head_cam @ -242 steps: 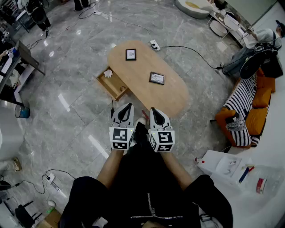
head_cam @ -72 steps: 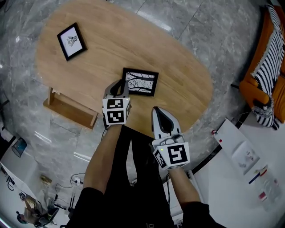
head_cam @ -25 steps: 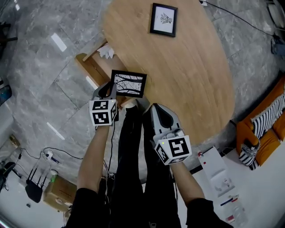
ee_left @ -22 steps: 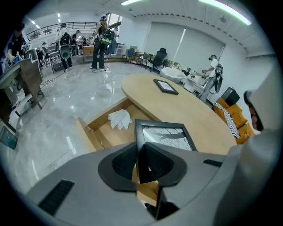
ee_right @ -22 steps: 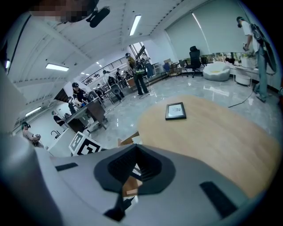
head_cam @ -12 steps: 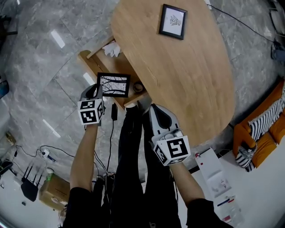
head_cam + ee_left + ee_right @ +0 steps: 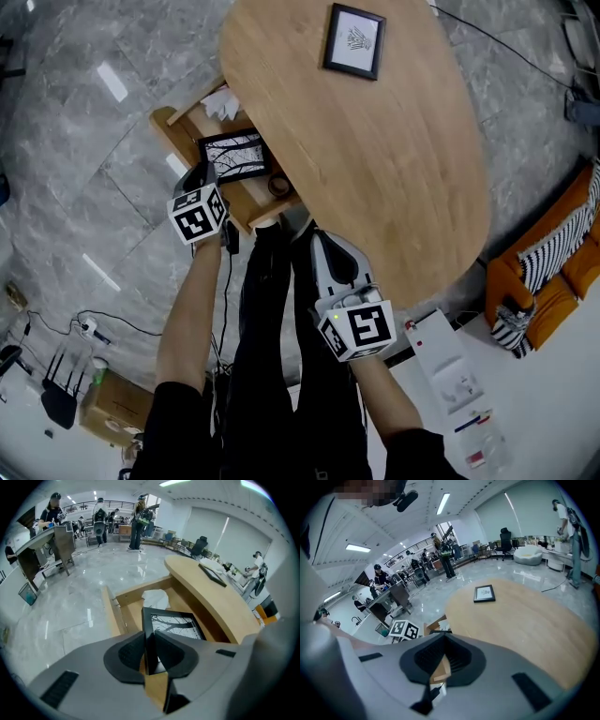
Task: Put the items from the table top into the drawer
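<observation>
While my left gripper [image 7: 149,641] clamps the picture frame [image 7: 173,623], the frame hangs just over the open drawer [image 7: 110,611]. Right gripper [image 7: 440,644]: closed, empty.

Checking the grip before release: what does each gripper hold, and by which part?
Left gripper clamps the black picture frame by one side edge. Right gripper holds nothing; its jaws are together.

So: 2 picture frames, tree frame [image 7: 174,623] in my left gripper [image 7: 149,637], sketch frame [image 7: 484,593] beyond my right gripper [image 7: 444,636]; 1 drawer [image 7: 109,614], 1 white wad [image 7: 154,598].
</observation>
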The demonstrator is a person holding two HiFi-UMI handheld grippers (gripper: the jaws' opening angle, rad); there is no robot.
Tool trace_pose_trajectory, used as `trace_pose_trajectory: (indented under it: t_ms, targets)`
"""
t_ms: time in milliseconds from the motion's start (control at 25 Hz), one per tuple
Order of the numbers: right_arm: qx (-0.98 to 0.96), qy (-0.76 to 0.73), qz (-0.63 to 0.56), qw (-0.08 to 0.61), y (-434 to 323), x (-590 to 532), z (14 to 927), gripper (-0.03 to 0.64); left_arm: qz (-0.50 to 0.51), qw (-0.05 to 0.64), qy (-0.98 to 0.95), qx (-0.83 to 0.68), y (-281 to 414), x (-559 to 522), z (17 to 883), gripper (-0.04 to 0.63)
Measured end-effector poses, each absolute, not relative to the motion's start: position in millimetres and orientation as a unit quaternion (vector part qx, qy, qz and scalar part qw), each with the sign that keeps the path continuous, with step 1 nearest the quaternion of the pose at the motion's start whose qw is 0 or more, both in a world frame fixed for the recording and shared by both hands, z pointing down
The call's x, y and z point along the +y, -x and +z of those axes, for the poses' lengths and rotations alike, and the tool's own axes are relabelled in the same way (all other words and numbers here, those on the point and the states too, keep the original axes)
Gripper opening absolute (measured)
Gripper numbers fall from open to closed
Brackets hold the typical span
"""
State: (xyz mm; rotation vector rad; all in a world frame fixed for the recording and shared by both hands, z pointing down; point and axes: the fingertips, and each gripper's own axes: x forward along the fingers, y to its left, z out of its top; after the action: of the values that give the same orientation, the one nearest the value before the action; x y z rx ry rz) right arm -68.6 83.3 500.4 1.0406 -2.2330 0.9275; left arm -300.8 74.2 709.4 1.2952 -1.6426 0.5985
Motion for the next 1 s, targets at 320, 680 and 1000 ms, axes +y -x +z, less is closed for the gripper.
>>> trace_pose_trajectory:
  t_ms: [320,680,1000]
  targets:
    - [-0.811,-0.390,0.355,0.252,52,94,504,0.008,0.251,0.478,-0.494,-0.681,286,74,735,0.077]
    - [-0.800,-0.406,0.368,0.245,28,85,512,0.008,0.257,0.468,-0.504,-0.679,275,74,732,0.087]
    - [-0.804,-0.402,0.369,0.235,29,79,506,0.008,0.262,0.429,-0.541,-0.674,268,60,701,0.086]
